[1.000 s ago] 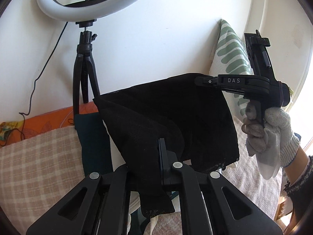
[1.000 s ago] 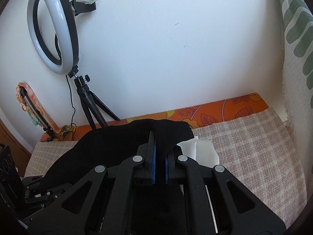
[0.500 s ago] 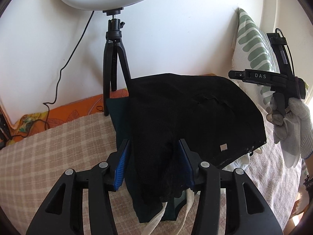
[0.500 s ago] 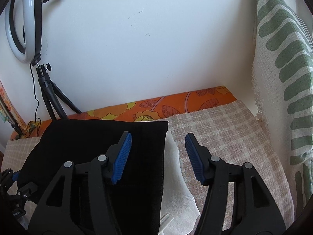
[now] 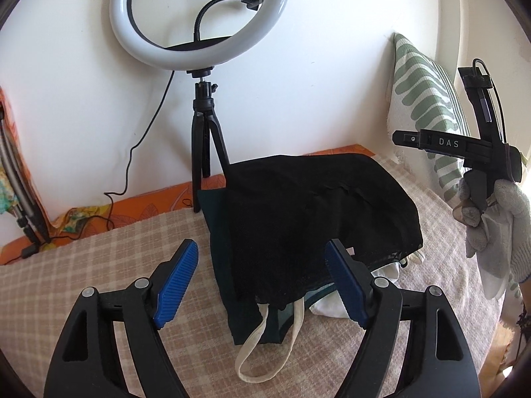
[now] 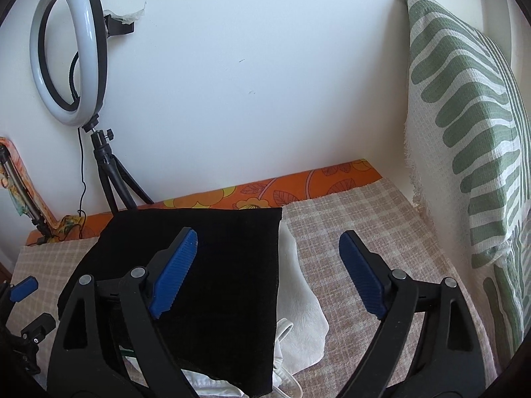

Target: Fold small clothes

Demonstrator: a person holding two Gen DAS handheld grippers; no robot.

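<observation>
Black garment [image 5: 318, 219] over a dark teal cloth [image 5: 215, 232] and white pieces [image 6: 305, 301], centre frame. Beige-and-white checked cover [image 6: 358, 225], orange leaf-print strip [image 6: 298, 185] behind it. Upper right: white cushion [image 6: 464, 106] with green stripes (gripper pads [image 5: 176, 285] blue, arms black).

Right hand-held gripper [image 6: 267, 258]: jaws opening wide, blue pads [image 6: 174, 273] clear of any cloth, nothing pressed between them. Black garment [image 6: 212, 265] lies flat on the checked bed cover [image 6: 358, 219], under the left pad. White clothing [image 6: 302, 301] shows at the garment's right edge. Ring light [image 6: 68, 49] stands beyond the garment, left; leaf-print cushion [image 6: 471, 126] well right of it.
</observation>
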